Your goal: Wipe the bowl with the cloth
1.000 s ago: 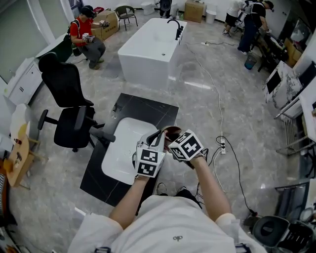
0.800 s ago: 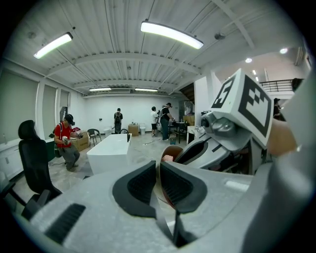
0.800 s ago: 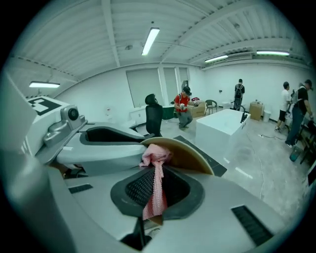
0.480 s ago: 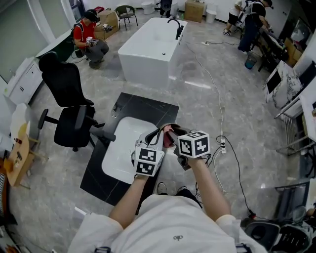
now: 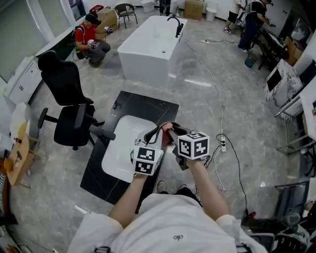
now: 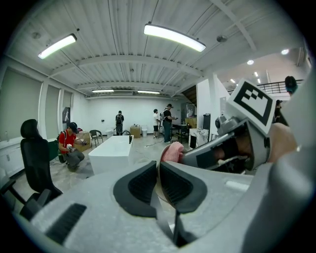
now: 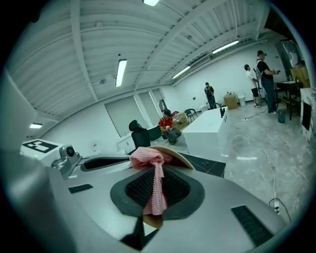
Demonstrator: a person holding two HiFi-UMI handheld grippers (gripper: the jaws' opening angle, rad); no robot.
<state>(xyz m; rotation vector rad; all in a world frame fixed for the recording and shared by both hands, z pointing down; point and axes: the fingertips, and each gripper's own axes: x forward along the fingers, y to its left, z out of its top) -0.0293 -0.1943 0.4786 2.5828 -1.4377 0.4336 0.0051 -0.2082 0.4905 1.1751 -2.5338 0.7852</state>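
Rolled more upright since a second ago, right claw point(image 7: 157, 188) pinching pink cloth point(image 7: 148, 158) that rests against the inside of bowl point(image 7: 183, 158), left claw point(image 6: 159, 180) clamped on its rim, over white basin point(image 5: 121, 148) set in dark surface point(image 5: 148, 106).

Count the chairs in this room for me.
2: a black office chair left of the sink, and a dark chair at the far end, near the crouching person. More may be hidden out of frame.
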